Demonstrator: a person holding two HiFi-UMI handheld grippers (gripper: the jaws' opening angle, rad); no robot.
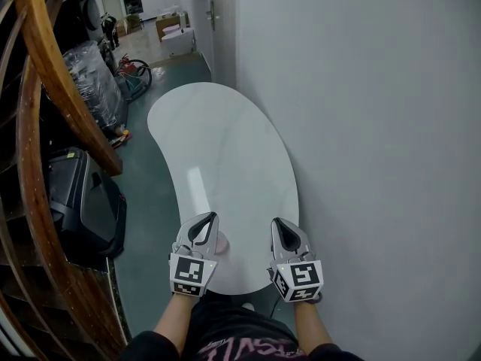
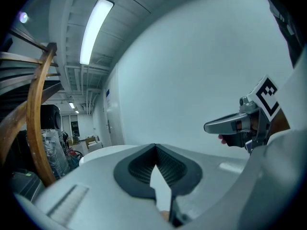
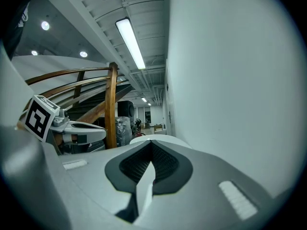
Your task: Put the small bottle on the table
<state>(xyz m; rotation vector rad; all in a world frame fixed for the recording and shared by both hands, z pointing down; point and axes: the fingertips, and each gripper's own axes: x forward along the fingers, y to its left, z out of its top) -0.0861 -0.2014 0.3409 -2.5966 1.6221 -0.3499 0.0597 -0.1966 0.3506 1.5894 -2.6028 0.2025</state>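
A white kidney-shaped table (image 1: 225,149) stretches away from me along the wall. My left gripper (image 1: 210,217) hovers over its near end, jaws closed tip to tip (image 2: 155,146). A small pinkish thing (image 1: 221,241) shows against its right side; I cannot tell whether it is the small bottle or a fingertip. A bit of orange (image 2: 166,216) peeks out low between the left jaws. My right gripper (image 1: 276,222) hangs level beside it, also shut (image 3: 151,143), with nothing between its fingers. Each gripper appears in the other's view, the right one (image 2: 211,126) and the left one (image 3: 102,132).
A pale wall (image 1: 361,126) runs close along the table's right side. On the left are a curved wooden stair rail (image 1: 64,96), a black case (image 1: 83,201) on the green floor and plastic-wrapped goods (image 1: 94,74). The corridor goes on beyond the table's far end.
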